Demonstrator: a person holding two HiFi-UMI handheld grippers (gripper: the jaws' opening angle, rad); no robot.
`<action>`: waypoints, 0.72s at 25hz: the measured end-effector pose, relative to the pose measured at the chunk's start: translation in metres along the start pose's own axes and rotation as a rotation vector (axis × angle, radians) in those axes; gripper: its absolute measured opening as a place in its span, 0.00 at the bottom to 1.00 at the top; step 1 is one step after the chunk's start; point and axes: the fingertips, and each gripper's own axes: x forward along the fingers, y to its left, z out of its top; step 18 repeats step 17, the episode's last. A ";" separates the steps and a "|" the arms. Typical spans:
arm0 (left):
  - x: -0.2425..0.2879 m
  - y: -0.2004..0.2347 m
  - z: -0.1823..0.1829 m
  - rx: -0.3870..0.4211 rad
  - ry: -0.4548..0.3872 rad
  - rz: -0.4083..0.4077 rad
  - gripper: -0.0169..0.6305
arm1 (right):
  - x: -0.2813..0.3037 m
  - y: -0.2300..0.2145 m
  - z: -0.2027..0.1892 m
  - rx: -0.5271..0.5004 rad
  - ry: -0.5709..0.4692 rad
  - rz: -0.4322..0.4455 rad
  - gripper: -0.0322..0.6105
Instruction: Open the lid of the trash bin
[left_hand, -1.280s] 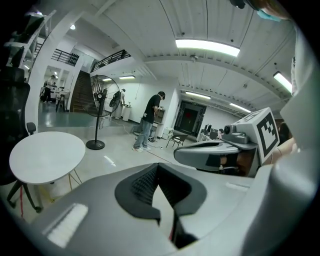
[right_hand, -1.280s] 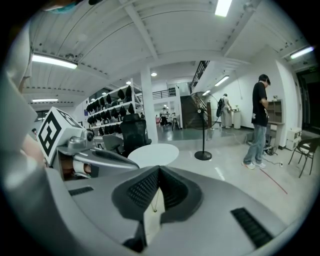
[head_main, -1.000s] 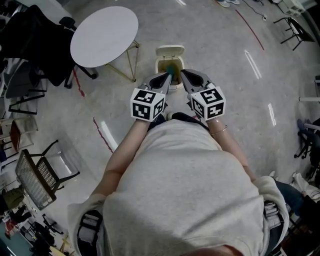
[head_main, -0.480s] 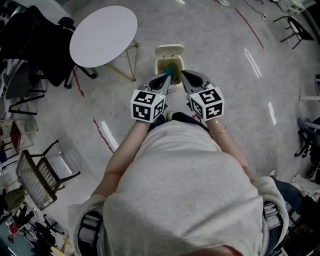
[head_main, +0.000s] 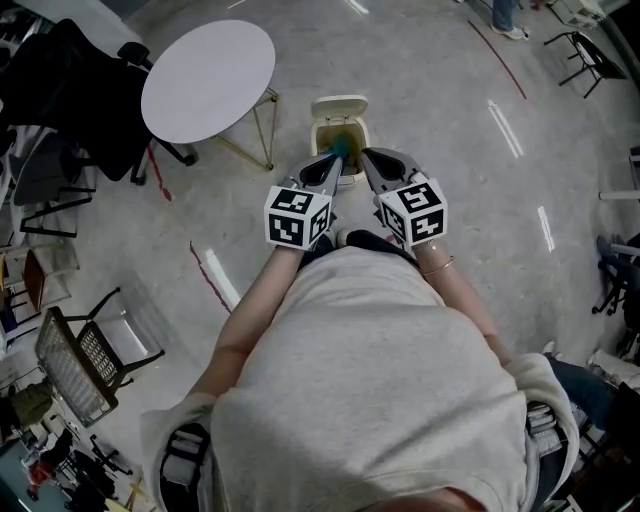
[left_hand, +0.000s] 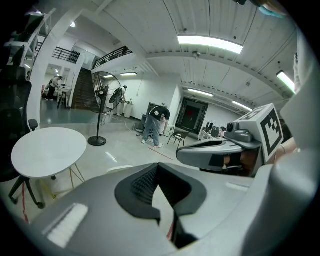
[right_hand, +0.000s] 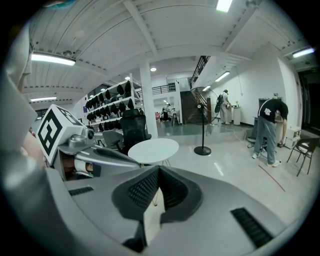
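You held both grippers side by side over the bin (head_main: 338, 128), which stood on the floor just right of the round table (head_main: 208, 68). Its lid (head_main: 340, 102) was already up, tilted back at the far rim, and the inside showed. Your left gripper (head_main: 338, 151) had its jaws closed tip to tip with nothing between them, its tip over the bin's mouth. Your right gripper (head_main: 366, 153) was closed and empty too, near the bin's right rim.

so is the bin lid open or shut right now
Open: in the head view the lid stands tipped back behind the trash bin, whose inside shows.
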 end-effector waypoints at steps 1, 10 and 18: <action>0.000 0.000 0.000 0.001 0.001 0.000 0.04 | 0.000 0.000 0.000 0.000 0.001 -0.001 0.06; -0.001 0.003 -0.004 0.001 0.011 0.001 0.04 | 0.002 0.004 -0.005 0.016 0.001 0.015 0.06; 0.004 0.006 -0.004 -0.007 0.021 -0.004 0.04 | 0.004 -0.001 -0.005 0.014 0.009 0.010 0.06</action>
